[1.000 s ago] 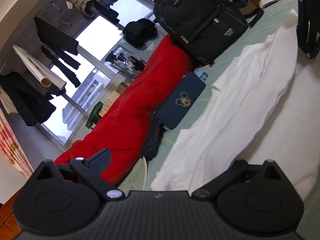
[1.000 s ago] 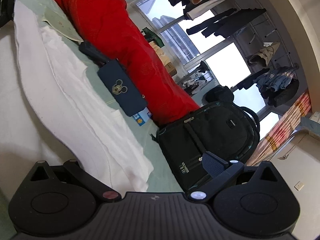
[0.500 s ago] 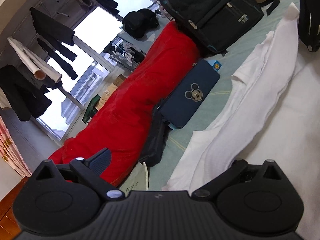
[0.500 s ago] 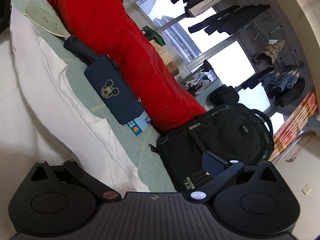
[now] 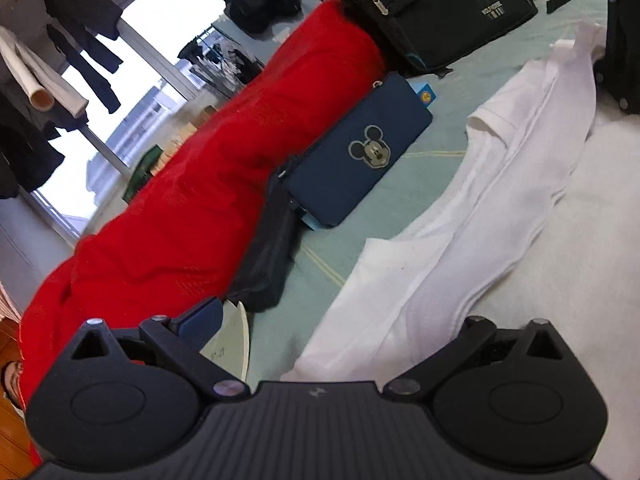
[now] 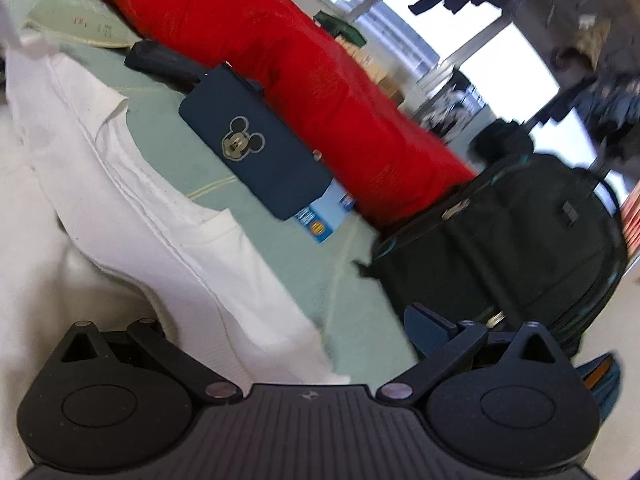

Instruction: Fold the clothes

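A white garment [image 5: 472, 216] lies spread on the pale green bed [image 5: 448, 100], its folded edge running from lower left to upper right. It also shows in the right wrist view [image 6: 132, 208]. My left gripper [image 5: 332, 320] sits over its near corner with jaws wide apart; the right-hand finger is hidden under the cloth. My right gripper [image 6: 288, 332] is over the other end of the same edge, jaws wide apart, left finger hidden under cloth. The right gripper's body shows in the left wrist view [image 5: 620, 48].
A long red bundle [image 5: 208, 184] lies along the far side. A dark blue Mickey Mouse case [image 5: 360, 152] and a black pouch [image 5: 268, 256] lie beside it. A black backpack [image 6: 512, 248] stands at one end. A pale paper sheet [image 5: 228, 344] lies near my left gripper.
Both grippers have come lower and closer to the bed. The case and red bundle loom larger in both views. The garment's edge lies flatter.
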The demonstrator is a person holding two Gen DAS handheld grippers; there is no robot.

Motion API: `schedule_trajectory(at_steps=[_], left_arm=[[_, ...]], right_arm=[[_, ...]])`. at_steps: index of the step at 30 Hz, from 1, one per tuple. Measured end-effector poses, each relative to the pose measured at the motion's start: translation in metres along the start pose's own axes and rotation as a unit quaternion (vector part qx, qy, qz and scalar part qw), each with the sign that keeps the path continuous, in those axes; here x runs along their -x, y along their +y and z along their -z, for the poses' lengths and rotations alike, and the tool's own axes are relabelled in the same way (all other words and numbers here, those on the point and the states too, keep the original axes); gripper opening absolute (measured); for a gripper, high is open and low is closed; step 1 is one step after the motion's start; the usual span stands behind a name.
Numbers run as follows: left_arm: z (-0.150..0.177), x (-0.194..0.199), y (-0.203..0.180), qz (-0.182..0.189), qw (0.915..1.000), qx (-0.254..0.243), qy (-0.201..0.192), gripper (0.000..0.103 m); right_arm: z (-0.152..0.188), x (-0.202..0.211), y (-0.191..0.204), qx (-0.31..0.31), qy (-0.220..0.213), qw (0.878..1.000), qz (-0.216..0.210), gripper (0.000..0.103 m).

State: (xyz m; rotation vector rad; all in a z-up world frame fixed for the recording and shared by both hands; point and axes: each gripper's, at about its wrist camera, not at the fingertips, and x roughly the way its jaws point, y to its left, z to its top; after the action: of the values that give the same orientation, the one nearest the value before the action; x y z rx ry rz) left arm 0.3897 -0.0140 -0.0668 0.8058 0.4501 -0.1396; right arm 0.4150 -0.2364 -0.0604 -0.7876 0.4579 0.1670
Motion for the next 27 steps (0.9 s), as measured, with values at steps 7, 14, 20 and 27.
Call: schedule_trajectory(at_steps=[7,14,20,27], left_arm=[[0.007,0.044,0.024,0.051,0.9979,-0.041,0.005,0.101],[0.001,0.046,0.05,0.043,0.9985,0.008,0.033,0.101],[-0.011,-0.008,0.061,0.053,0.9938,0.071,0.067,0.101],[-0.001,-0.045,0.073,0.109,0.9783,0.144,0.102,0.101]], right_arm=[[0.018,0.035,-0.027,-0.041,0.023,0.995,-0.087,0.103],[0.014,0.054,-0.039,-0.05,0.011,0.996,-0.071,0.103],[-0.006,0.009,-0.048,-0.072,0.025,0.995,-0.07,0.103],[0.013,-0.026,-0.064,-0.148,0.059,0.983,-0.097,0.103]])
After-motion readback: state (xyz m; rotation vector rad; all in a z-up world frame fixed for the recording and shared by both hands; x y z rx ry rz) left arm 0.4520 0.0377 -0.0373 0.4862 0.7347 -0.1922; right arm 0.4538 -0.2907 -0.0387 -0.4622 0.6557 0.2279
